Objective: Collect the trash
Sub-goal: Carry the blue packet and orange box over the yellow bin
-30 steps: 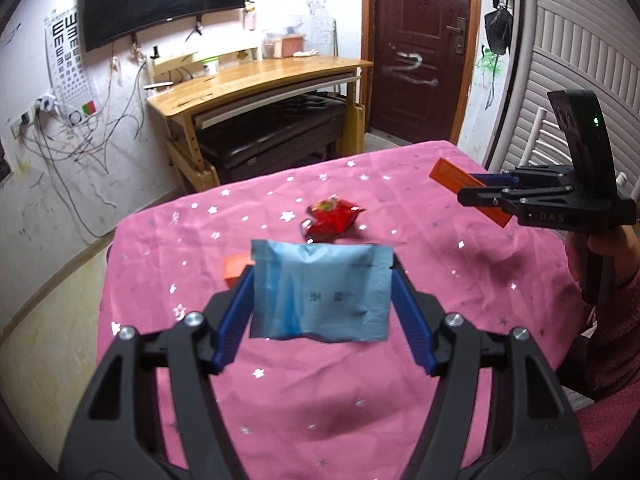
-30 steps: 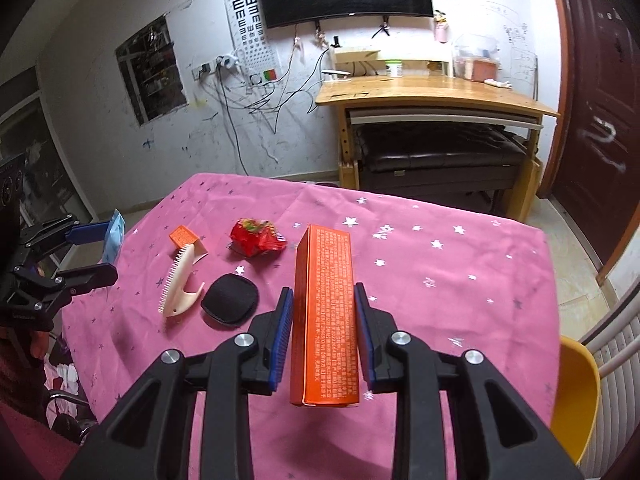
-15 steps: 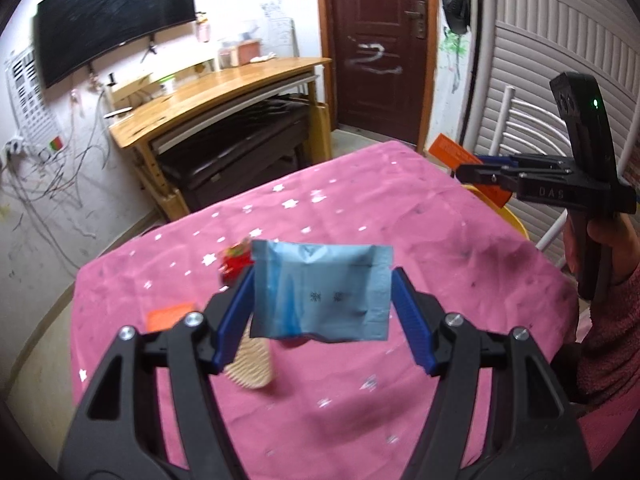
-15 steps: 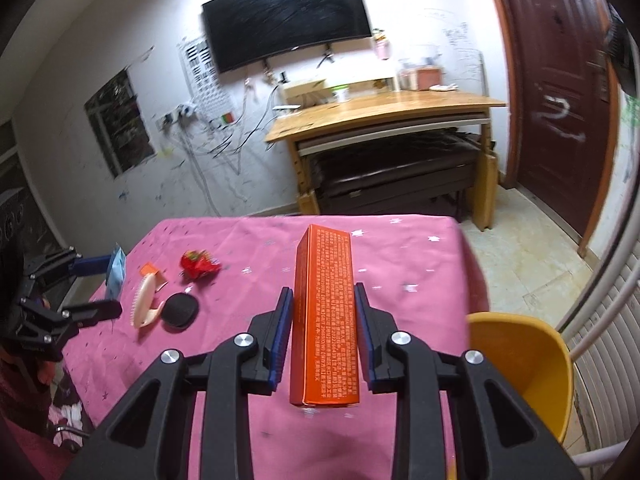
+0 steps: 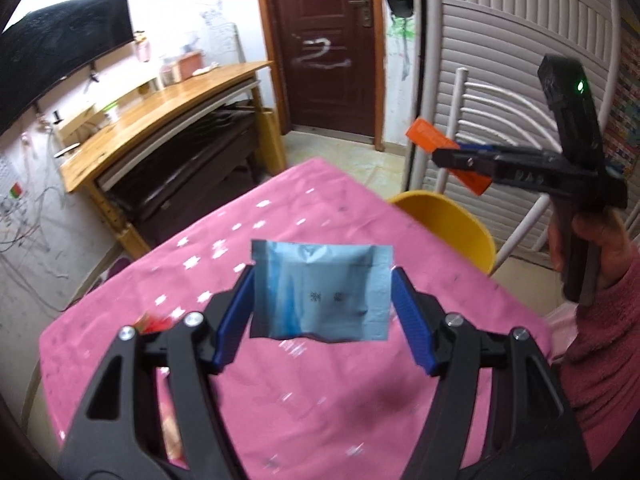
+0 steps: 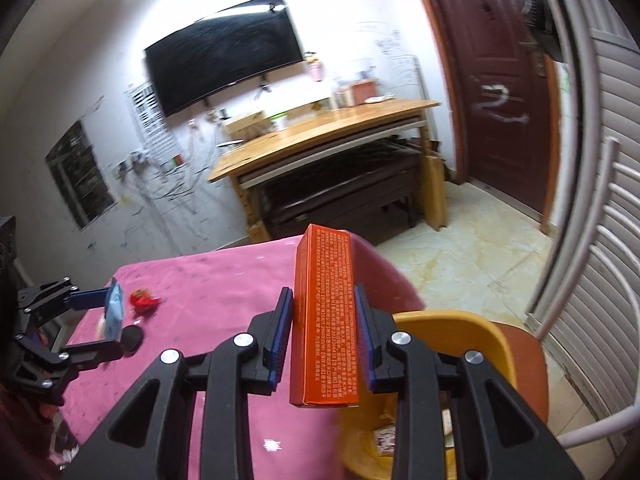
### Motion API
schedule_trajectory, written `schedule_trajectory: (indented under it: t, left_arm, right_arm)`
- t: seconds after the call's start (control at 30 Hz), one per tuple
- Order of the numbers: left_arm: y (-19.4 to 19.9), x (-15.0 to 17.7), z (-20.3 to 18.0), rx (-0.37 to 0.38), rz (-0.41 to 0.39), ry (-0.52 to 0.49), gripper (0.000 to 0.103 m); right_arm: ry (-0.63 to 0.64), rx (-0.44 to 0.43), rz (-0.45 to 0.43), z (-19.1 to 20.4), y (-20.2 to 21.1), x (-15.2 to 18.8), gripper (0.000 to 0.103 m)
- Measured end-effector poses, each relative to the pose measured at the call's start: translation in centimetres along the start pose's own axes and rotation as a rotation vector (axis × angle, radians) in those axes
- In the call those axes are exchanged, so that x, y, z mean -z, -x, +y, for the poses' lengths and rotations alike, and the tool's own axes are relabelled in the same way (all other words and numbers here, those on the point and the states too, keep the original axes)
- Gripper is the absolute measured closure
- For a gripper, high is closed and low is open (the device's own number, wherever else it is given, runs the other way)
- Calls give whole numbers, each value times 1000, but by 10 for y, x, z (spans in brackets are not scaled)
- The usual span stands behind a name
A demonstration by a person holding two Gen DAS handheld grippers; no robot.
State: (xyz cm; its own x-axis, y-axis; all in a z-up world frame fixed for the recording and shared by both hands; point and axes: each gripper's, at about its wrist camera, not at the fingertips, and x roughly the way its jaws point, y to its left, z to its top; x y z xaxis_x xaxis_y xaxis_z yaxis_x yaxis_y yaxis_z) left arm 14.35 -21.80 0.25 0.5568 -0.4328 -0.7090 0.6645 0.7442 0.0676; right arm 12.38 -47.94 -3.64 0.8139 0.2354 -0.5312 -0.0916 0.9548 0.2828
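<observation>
Packet (image 5: 322, 290), pale blue, clamped flat between blue pads of left gripper (image 5: 322, 300), held above pink starred tablecloth (image 5: 320, 380). Orange box (image 6: 325, 316) gripped upright by its long sides in right gripper (image 6: 323, 336), jaws narrow, held over table edge and rim of yellow bin (image 6: 472, 326). Red wrapper (image 6: 144, 299) and black round pad (image 6: 132, 336) left lying on cloth near left gripper.

The left wrist view is taken from close behind its own fingers (image 5: 236, 320), angled down across the pink table (image 5: 320, 400) toward the door (image 5: 332, 48). The right wrist view is taken likewise behind its fingers (image 6: 276, 340), over the yellow bin (image 6: 460, 328). Table, wooden desk (image 6: 320, 136), door and bin are shared, and each gripper is seen beside the other's fingers.
</observation>
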Motion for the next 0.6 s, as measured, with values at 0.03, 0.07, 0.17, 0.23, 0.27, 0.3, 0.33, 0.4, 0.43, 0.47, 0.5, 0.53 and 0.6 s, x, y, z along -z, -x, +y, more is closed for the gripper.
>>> schedule_trajectory:
  t: [0.03,0.07,0.17,0.23,0.27,0.3,0.33,0.4,0.43,0.47,0.5,0.53,0.6]
  left_arm:
    - [-5,-6,-5,11,-1,-1,38]
    - [-9,-10,-8,18,-1,-1,38]
    - [-26,-29,-21,43,0,3,38]
    - [-38,-38,-27,51,10,11,38]
    - [-44,-42,-30,58,18,17,38]
    - [-50,-46,-33,63,25,21,38]
    - [-57,-50,-37,60,32,22,38]
    - [-68,-58,-41,61,44,23,38]
    - [-74,-62,-43,64,52,25,38]
    - [-80,-66,-46,65,59,25,38]
    - [-83,-67,-48,67,63,23,38]
    - [-90,-70,-51,72,72,20,38]
    - [-101,-75,-57,74,83,15,38]
  right_arm:
    - [-8,20,-2,-6,0,1,79]
    - [-20,52,-2,-14,-1,2,79]
    - [-54,91,7,-35,-5,6,79]
    - [-71,114,20,-46,-10,10,79]
    - [-77,116,26,-49,-12,12,79]
    - [-86,113,33,-53,-14,14,79]
    - [-91,114,38,-56,-16,16,79]
    - [-94,131,51,-60,-20,18,79]
    - [-97,135,59,-62,-22,20,79]
    - [-102,135,65,-66,-23,21,79]
    - [-111,137,71,-69,-24,23,79]
    - [-119,142,77,-73,-26,25,79]
    - [-132,151,88,-79,-31,26,79]
